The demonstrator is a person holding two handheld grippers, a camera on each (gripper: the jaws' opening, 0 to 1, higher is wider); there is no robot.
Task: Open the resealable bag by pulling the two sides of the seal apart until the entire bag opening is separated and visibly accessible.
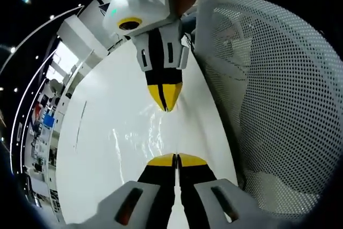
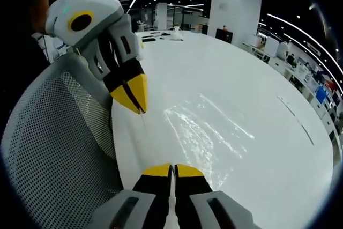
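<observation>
Left gripper view: clear resealable bag (image 1: 140, 135) flat mid-table (image 1: 102, 148) near chair-side edge, stretched between left gripper (image 1: 176, 159) and opposing right gripper (image 1: 165, 99), both clenched on its opposite seal sides.

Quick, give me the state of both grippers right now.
Left gripper: shut on the clear resealable bag, at one edge.
Right gripper: shut on the bag's opposite edge; bag stretched over the white table.

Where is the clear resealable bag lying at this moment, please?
The clear bag lies flat on the white table, stretched between the two hand-held grippers, left and right, beside the mesh chair.
</observation>
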